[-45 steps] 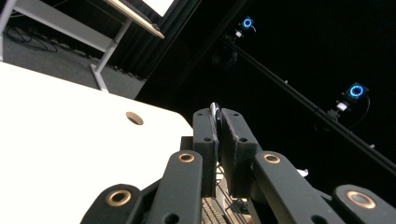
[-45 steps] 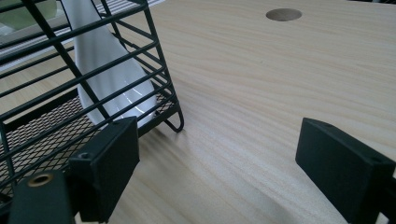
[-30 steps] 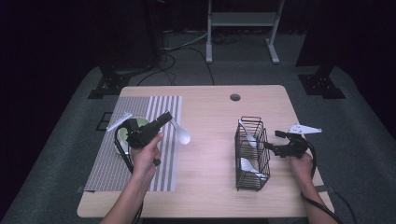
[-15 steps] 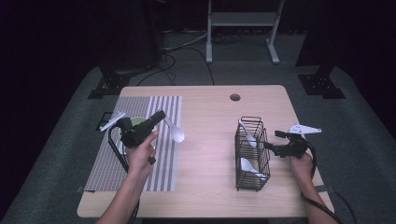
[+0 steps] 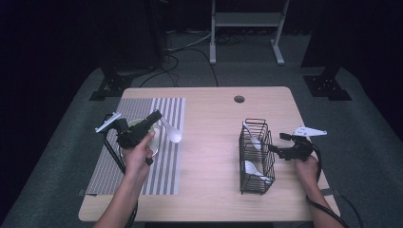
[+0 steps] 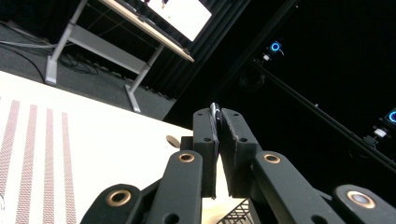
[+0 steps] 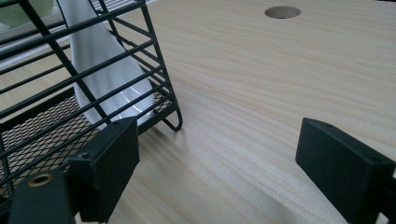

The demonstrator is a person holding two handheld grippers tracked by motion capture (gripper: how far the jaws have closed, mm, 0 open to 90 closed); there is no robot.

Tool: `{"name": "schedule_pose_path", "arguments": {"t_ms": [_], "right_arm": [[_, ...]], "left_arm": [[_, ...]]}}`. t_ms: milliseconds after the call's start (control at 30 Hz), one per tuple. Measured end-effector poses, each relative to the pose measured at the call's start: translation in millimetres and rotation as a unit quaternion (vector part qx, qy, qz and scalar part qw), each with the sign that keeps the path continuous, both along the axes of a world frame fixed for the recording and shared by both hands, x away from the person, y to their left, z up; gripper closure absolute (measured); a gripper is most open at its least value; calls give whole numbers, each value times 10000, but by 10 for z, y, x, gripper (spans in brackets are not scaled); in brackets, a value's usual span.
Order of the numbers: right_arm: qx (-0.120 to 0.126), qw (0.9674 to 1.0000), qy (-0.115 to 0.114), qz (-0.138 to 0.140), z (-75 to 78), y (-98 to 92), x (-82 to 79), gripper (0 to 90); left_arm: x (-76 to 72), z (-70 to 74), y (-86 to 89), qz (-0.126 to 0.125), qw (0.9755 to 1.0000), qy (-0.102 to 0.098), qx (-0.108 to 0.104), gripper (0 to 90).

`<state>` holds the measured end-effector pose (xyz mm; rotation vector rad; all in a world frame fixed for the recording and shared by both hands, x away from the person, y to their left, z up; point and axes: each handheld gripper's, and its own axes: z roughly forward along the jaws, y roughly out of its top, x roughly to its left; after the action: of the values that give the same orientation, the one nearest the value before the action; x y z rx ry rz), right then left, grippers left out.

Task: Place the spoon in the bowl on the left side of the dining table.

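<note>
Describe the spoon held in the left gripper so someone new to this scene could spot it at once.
Start at the striped mat on the table's left half. Above its right part, the left gripper pinches a white spoon by the handle. Unlike the two white spoons standing in the wire basket, it hangs in the air, bowl toward the table's middle.

Bare tabletop (image 5: pixel 209 142) separates striped mat (image 5: pixel 142 142) from wire basket (image 5: pixel 256 156).

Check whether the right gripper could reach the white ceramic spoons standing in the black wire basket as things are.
Probably yes: the right gripper, jaws open, sits right beside the black wire basket, whose open top leaves the white spoons reachable from above; sideways, the wires block them.
</note>
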<state>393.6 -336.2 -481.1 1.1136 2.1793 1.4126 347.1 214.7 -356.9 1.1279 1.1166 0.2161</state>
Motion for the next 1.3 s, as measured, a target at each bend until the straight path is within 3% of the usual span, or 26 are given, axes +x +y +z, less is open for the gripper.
{"name": "schedule_pose_path", "arguments": {"t_ms": [433,700,1300], "right_arm": [[-32,10000,0,-1,-1,6,2,123],[-50,10000,-1,-3,-1,9,4,123],[-70,10000,8,0,-1,13,2,123]], "left_arm": [[48,-39,117,196,9997,111,24,848],[63,-23,168,275,9995,105,104,848],[105,66,315,498,9987,35,60,848]]}}
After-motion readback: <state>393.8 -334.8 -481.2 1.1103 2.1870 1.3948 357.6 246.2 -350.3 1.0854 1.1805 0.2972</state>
